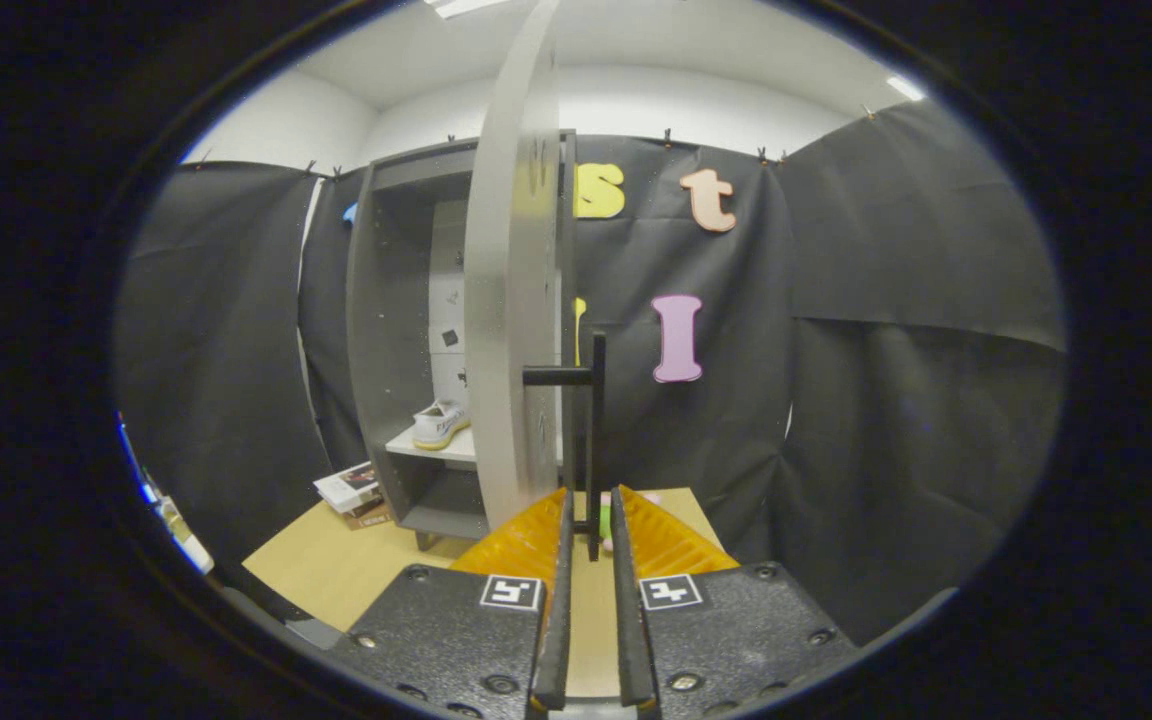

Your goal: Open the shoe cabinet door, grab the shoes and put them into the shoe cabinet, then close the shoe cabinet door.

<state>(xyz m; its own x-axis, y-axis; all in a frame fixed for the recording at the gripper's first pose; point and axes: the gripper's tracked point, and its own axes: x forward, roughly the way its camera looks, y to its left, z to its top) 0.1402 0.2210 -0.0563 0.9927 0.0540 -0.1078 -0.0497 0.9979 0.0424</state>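
Note:
The grey shoe cabinet [376, 300] stands on the wooden table with its door [514, 300] swung wide open, edge-on to me. A white shoe with a yellowish sole [439, 422] rests on the white shelf [416, 447] inside. The door's black bar handle [596, 420] stands upright, and its lower end sits in the gap between my fingers. My gripper [594, 492] is only narrowly open, with a thin slit showing on each side of the handle, so neither finger visibly presses on it.
A small stack of books [351, 490] lies on the table [336, 565] left of the cabinet's foot. Something small, pink and green [648, 496], peeks out just beyond the right finger. Black cloth walls close in behind and on both sides.

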